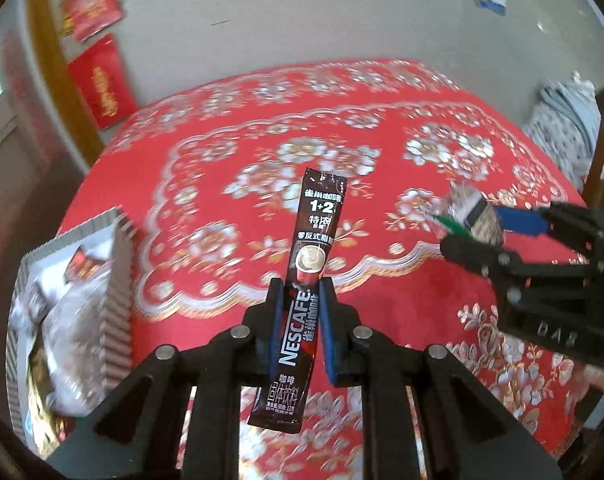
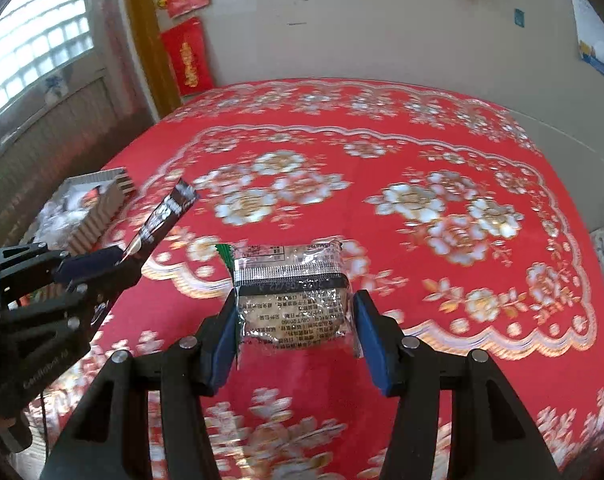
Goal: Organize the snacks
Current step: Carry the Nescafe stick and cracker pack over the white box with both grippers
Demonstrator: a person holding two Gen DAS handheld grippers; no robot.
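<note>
Both grippers loaded, both clear of the red floral tabletop (image 2: 441,128). Left gripper (image 1: 300,292) is clamped on a Nescafé coffee stick (image 1: 307,280); the pads pinch it near mid-length, so the stick's long axis runs straight ahead along the fingers, with 1 end projecting forward and the other hanging back between the finger arms. Right gripper (image 2: 294,312) is clenched across a clear-wrapped biscuit pack (image 2: 292,292), the blue pads pressing its 2 short sides, long side crosswise to the fingers. The corrugated grey tray (image 1: 120,280), already holding several packets, sits at the left edge of the tabletop. From the left wrist view it lies just beside and to the left of the left gripper; from the right wrist view it is well apart, beyond the left gripper. Judgement: the left hand is nearer and should deposit first, swinging left and lowering the stick lengthwise into the tray.
</note>
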